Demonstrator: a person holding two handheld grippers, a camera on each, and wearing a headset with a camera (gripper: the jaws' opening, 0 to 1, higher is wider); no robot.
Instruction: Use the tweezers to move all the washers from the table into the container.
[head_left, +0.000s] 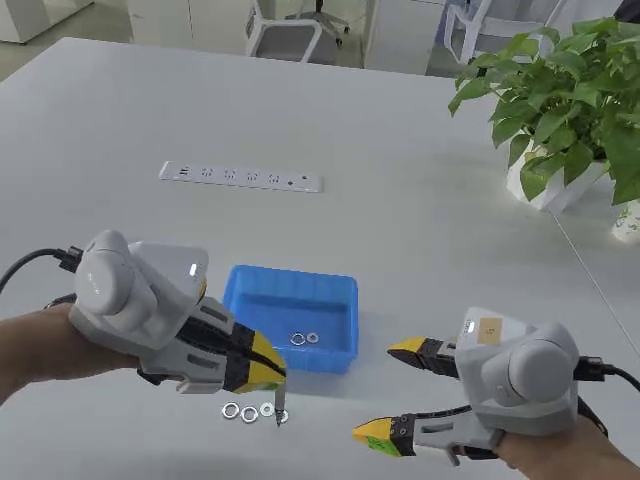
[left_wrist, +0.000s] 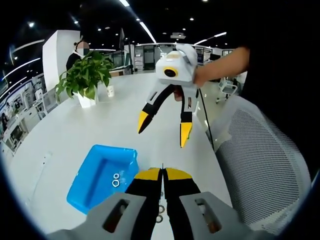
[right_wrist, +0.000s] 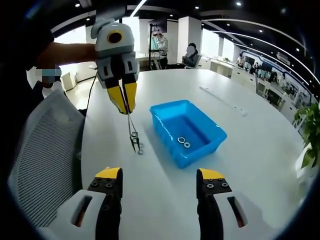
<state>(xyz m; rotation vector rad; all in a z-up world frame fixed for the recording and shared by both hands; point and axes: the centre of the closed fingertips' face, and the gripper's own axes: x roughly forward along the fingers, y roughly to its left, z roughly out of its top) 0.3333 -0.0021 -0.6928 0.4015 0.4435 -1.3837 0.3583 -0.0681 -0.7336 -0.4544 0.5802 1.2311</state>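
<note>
The bench is a smooth, pale grey slab with a matte finish. At its left, the left hand-held gripper has a rounded white plastic body and black jaws capped in yellow. The jaws are pressed together on the tweezers, a thin metal pair that points steeply down from the jaw tips. The tweezer points come down among a short row of loose washers, small flat silver rings lying on the bench just in front of the container. Whether the points touch a ring cannot be told.

Farther back on the bench lies a long, flat white power strip.

Just right of the left jaws sits the container, a shallow rectangular tray of glossy blue plastic with rounded corners and a rolled rim. Two washers in the container rest side by side on its floor near the front wall.

Right of the tray, the right hand-held gripper is built the same way. Its yellow-tipped jaws are spread wide with nothing between them, and it hovers apart from the tray and the rings.

At the far right a leafy green plant stands in a white pot. The right gripper view shows a grey mesh chair back beside the bench.
</note>
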